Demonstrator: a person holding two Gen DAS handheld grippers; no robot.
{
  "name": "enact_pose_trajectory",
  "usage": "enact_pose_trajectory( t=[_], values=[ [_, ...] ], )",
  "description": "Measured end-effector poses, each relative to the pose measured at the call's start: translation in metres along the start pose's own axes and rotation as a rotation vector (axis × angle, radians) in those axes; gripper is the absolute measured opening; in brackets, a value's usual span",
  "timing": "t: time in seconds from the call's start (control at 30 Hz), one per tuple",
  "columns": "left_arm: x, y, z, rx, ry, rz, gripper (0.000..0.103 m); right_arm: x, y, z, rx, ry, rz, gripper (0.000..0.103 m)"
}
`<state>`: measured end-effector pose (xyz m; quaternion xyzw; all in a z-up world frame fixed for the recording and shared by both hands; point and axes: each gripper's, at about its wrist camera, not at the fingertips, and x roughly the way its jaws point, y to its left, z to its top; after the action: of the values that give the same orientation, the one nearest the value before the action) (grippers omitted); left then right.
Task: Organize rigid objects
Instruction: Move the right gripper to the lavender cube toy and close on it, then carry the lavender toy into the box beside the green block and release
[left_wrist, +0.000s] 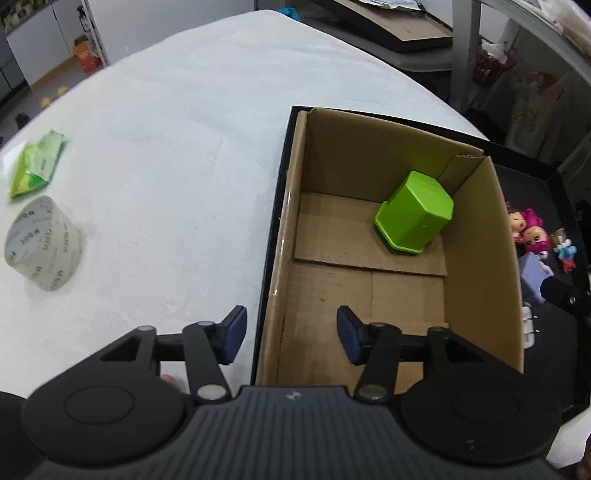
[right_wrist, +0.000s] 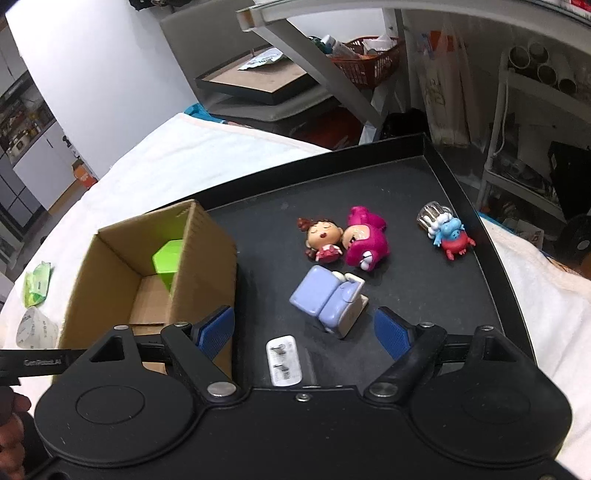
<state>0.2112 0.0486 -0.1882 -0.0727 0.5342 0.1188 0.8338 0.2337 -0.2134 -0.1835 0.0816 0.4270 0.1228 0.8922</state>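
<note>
A green plastic container (left_wrist: 415, 213) lies tipped in the far right corner of an open cardboard box (left_wrist: 476, 266), also seen as the green container (right_wrist: 168, 260) inside the box (right_wrist: 207, 254). My left gripper (left_wrist: 291, 334) hangs open over the box's near left wall, nothing between its blue pads. My right gripper (right_wrist: 304, 330) is open above the black tray (right_wrist: 491, 280), just short of a lilac and white toy (right_wrist: 327, 301). A white charger (right_wrist: 283, 360) lies below it. Farther off lie a girl figurine (right_wrist: 322, 236), a magenta toy (right_wrist: 365, 236) and a blue and red figure (right_wrist: 448, 234).
A roll of clear tape (left_wrist: 44, 245) and a green wipes packet (left_wrist: 37, 162) lie on the white tablecloth (left_wrist: 177, 155) left of the box. The box stands at the tray's left end. Shelving and a red basket (right_wrist: 365, 55) stand beyond the table.
</note>
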Motion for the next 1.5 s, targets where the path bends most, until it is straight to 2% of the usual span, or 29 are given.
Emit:
enact_pose_trajectory(
  t=[0.2,0.4,0.5,0.7,1.07,1.5],
  values=[
    [0.004,-0.015,0.005,0.013,0.011,0.045,0.055,0.030,-0.012,0.003,0.035,0.011,-0.003,0.082],
    [0.004,-0.030,0.008,0.030,0.008,0.106,0.056,0.051,-0.017,0.003,0.016,0.042,0.005,0.081],
    [0.006,-0.036,0.007,0.044,0.010,0.136,0.059,0.057,-0.024,0.003,0.029,0.058,-0.003,0.059],
    [0.008,-0.040,0.005,0.070,0.010,0.173,0.060,0.054,-0.035,0.001,0.050,0.040,0.009,0.055],
    [0.004,-0.040,0.004,0.071,-0.002,0.167,0.060,0.044,-0.039,0.003,0.048,0.004,0.050,0.050],
    [0.002,-0.017,0.002,0.019,-0.009,0.089,0.060,0.029,-0.027,0.000,0.013,0.011,0.057,0.046]
  ],
)
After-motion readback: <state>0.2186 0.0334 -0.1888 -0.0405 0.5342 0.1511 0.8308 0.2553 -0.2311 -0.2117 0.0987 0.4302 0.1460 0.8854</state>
